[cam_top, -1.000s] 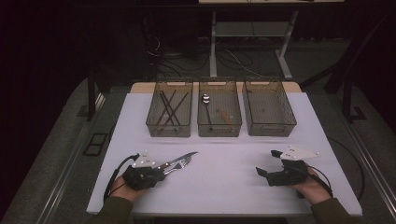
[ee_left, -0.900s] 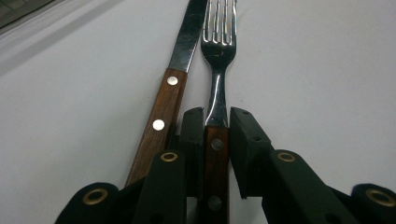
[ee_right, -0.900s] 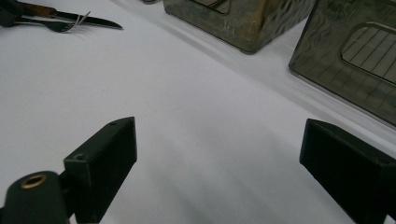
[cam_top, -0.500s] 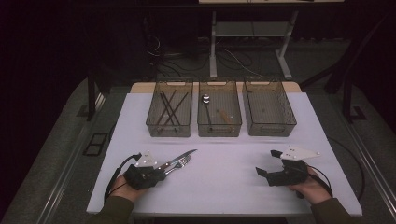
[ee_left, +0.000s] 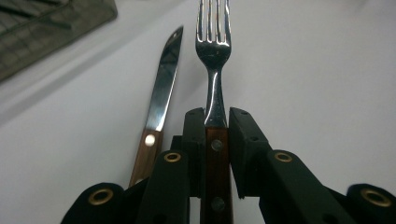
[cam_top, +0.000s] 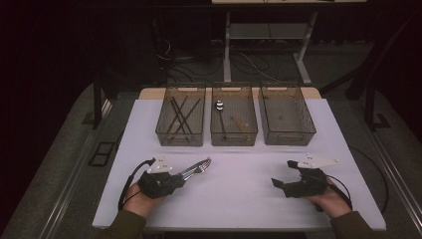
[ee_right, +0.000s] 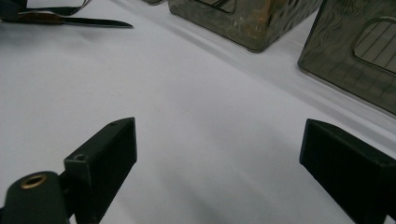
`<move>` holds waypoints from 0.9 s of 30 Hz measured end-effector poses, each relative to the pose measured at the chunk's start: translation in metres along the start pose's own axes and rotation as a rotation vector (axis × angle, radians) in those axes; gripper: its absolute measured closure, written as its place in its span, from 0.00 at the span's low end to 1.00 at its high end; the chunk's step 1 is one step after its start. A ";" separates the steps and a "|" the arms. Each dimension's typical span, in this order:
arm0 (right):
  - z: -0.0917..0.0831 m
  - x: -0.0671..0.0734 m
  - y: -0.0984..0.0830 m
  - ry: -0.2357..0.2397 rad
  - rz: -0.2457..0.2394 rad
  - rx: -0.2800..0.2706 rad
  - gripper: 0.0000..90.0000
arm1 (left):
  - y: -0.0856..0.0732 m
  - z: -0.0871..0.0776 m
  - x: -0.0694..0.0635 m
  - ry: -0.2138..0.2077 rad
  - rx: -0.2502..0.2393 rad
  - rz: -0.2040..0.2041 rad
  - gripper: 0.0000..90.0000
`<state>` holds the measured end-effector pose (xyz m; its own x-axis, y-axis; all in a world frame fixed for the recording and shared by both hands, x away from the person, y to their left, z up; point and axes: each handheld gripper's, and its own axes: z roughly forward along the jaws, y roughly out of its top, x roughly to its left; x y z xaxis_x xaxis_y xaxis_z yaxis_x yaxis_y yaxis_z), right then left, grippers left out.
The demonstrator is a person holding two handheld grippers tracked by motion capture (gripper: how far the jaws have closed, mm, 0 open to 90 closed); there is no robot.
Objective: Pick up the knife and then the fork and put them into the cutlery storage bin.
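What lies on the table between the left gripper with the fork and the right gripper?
Nothing: in the high view the white table is bare between the left gripper, shut on the fork, and the open right gripper.

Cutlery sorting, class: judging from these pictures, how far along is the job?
Done: the left bin holds dark utensils, the middle bin a spoon. In hand: the left gripper clamps a fork. Left: a knife on the table; the right bin looks empty; the right gripper is open.
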<state>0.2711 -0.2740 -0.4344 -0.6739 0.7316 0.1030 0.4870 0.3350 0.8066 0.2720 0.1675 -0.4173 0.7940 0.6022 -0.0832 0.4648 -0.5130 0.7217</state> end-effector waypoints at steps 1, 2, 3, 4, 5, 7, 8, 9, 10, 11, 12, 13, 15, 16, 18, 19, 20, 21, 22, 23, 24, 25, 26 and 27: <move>0.000 0.000 0.001 0.001 0.008 0.000 0.12 | 0.003 0.001 -0.001 -0.003 -0.006 0.006 0.86; -0.001 -0.001 0.003 -0.005 0.012 -0.006 0.12 | 0.006 0.002 -0.002 -0.007 -0.011 0.013 0.86; -0.001 -0.001 0.004 -0.008 0.019 -0.010 0.12 | 0.008 0.004 -0.005 -0.013 -0.026 0.004 0.86; -0.002 -0.002 0.006 0.000 0.019 -0.016 0.12 | 0.010 0.005 -0.006 -0.015 -0.033 0.004 0.86; -0.003 -0.002 0.007 0.001 0.023 -0.024 0.12 | 0.013 0.006 -0.008 -0.017 -0.037 0.017 0.86; -0.006 -0.003 0.011 0.026 0.035 -0.043 0.12 | 0.018 0.008 -0.010 -0.022 -0.043 0.024 0.86; -0.007 -0.004 0.013 0.035 0.044 -0.054 0.12 | 0.020 0.010 -0.012 -0.028 -0.055 0.017 0.86; -0.007 -0.004 0.016 0.037 0.054 -0.062 0.13 | 0.022 0.011 -0.012 -0.032 -0.061 0.020 0.86; -0.008 -0.004 0.019 0.047 0.061 -0.060 0.16 | 0.024 0.012 -0.014 -0.031 -0.069 0.017 0.86; -0.007 -0.004 0.022 0.051 0.066 -0.062 0.16 | 0.027 0.014 -0.015 -0.034 -0.078 0.019 0.86; -0.006 -0.004 0.026 0.055 0.078 -0.066 0.17 | 0.030 0.016 -0.016 -0.036 -0.085 0.018 0.86; -0.004 -0.004 0.029 0.065 0.081 -0.071 0.17 | 0.033 0.017 -0.017 -0.038 -0.093 0.023 0.86; 0.000 -0.002 0.034 0.074 0.091 -0.071 0.19 | 0.040 0.021 -0.020 -0.042 -0.105 0.032 0.86; 0.002 -0.001 0.036 0.080 0.096 -0.077 0.19 | 0.043 0.023 -0.021 -0.042 -0.109 0.038 0.86; 0.005 0.000 0.041 0.091 0.111 -0.084 0.21 | 0.050 0.028 -0.024 -0.042 -0.114 0.048 0.86; 0.007 0.001 0.043 0.100 0.116 -0.089 0.25 | 0.053 0.030 -0.025 -0.042 -0.116 0.056 0.86; 0.009 0.001 0.045 0.115 0.118 -0.095 0.28 | 0.056 0.032 -0.027 -0.044 -0.116 0.060 0.86; 0.011 0.002 0.047 0.127 0.124 -0.101 0.28 | 0.059 0.035 -0.028 -0.043 -0.123 0.063 0.86; 0.013 0.002 0.049 0.136 0.132 -0.105 0.29 | 0.061 0.037 -0.030 -0.041 -0.126 0.065 0.86; 0.015 0.002 0.050 0.139 0.138 -0.109 0.30 | 0.064 0.040 -0.031 -0.041 -0.129 0.069 0.86; 0.017 0.003 0.052 0.151 0.136 -0.115 0.33 | 0.067 0.043 -0.033 -0.042 -0.134 0.072 0.86; 0.019 0.003 0.054 0.161 0.141 -0.119 0.34 | 0.068 0.045 -0.034 -0.041 -0.133 0.075 0.86; 0.020 0.003 0.055 0.166 0.142 -0.120 0.34 | 0.071 0.047 -0.036 -0.042 -0.140 0.078 0.86; 0.023 0.004 0.057 0.175 0.146 -0.123 0.34 | 0.073 0.049 -0.038 -0.040 -0.145 0.081 0.86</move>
<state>0.3087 -0.2386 -0.4010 -0.6924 0.6494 0.3144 0.5223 0.1505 0.8394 0.2953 0.0775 -0.3954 0.8432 0.5357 -0.0458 0.3389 -0.4634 0.8188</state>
